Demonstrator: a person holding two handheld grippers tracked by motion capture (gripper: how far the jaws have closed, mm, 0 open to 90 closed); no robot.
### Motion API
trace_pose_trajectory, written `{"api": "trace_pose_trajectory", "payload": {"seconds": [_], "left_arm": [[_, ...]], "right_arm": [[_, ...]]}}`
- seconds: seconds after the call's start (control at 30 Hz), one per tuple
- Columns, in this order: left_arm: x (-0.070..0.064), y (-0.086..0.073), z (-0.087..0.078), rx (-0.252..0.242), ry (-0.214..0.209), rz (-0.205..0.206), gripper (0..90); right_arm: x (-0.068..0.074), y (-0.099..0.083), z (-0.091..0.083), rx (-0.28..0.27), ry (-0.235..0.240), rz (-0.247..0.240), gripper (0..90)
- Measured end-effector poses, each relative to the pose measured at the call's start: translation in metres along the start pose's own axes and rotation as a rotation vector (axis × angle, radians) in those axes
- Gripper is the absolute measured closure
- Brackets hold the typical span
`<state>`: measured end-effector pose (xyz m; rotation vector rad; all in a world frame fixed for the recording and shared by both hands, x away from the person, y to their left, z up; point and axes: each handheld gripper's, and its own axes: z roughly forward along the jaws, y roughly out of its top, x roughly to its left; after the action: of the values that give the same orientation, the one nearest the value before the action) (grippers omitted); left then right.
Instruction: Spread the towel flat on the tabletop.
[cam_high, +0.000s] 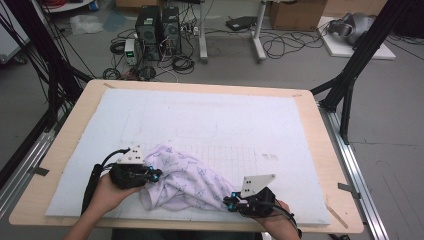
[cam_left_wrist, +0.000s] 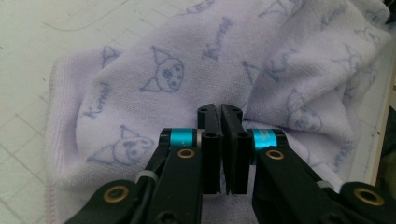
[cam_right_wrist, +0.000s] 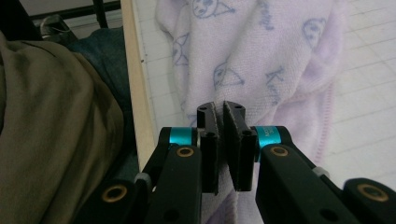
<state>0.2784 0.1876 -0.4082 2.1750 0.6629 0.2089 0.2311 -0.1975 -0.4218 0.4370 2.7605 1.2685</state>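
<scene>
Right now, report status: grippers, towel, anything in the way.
Left gripper shut on towel. Right gripper shut on the towel's other end. Towel bunched on the white mat near the front edge. Nothing in the way.

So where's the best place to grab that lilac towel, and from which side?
By its hemmed edges at opposite ends of the towel, coming in low from the left and right. It lies crumpled and limp, so only the thin edge fits between jaws. Left gripper and right gripper are shut on cloth there.

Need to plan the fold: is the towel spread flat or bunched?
Bunched. The lilac printed towel lies crumpled in folds between the left gripper and right gripper.
</scene>
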Motion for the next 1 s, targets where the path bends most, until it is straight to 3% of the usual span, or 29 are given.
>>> {"api": "trace_pose_trajectory", "payload": {"seconds": [0.07, 0.17, 0.27, 0.37, 0.47, 0.57, 0.63, 0.7, 0.77, 0.9, 1.0], "left_arm": [[0.001, 0.002, -0.005, -0.011, 0.004, -0.003, 74.4], [0.003, 0.009, -0.012, -0.042, 0.017, -0.005, 64.6], [0.006, 0.013, -0.012, -0.052, 0.036, -0.003, 58.0], [0.010, 0.009, -0.002, -0.031, 0.021, -0.018, 53.1], [0.014, 0.001, 0.010, 0.017, -0.004, -0.040, 52.4], [0.018, -0.003, 0.017, 0.046, -0.037, -0.045, 63.0], [0.019, 0.000, 0.016, 0.050, -0.053, -0.037, 74.9], [0.018, 0.005, 0.016, 0.049, -0.043, -0.028, 80.9], [0.018, 0.011, 0.014, 0.041, -0.027, -0.018, 82.4], [0.026, 0.029, 0.005, -0.008, 0.004, -0.027, 83.3], [0.034, 0.057, -0.001, -0.063, 0.011, -0.045, 84.0]], "right_arm": [[-0.003, 0.004, -0.004, -0.027, 0.007, 0.005, 79.7], [-0.011, 0.017, -0.020, -0.113, -0.017, 0.006, 72.7], [-0.024, 0.025, -0.028, -0.154, -0.052, 0.027, 64.5], [-0.040, 0.027, -0.020, -0.154, -0.068, 0.079, 50.7], [-0.051, 0.024, -0.001, -0.133, -0.033, 0.122, 47.4], [-0.057, 0.022, 0.018, -0.083, 0.007, 0.137, 50.8], [-0.059, 0.023, 0.025, -0.065, 0.049, 0.131, 67.3], [-0.061, 0.024, 0.029, -0.063, 0.084, 0.123, 80.4], [-0.062, 0.025, 0.029, -0.069, 0.104, 0.122, 85.1], [-0.068, 0.029, 0.010, -0.114, 0.041, 0.129, 86.0], [-0.077, 0.037, -0.019, -0.168, -0.039, 0.131, 86.3]]}}
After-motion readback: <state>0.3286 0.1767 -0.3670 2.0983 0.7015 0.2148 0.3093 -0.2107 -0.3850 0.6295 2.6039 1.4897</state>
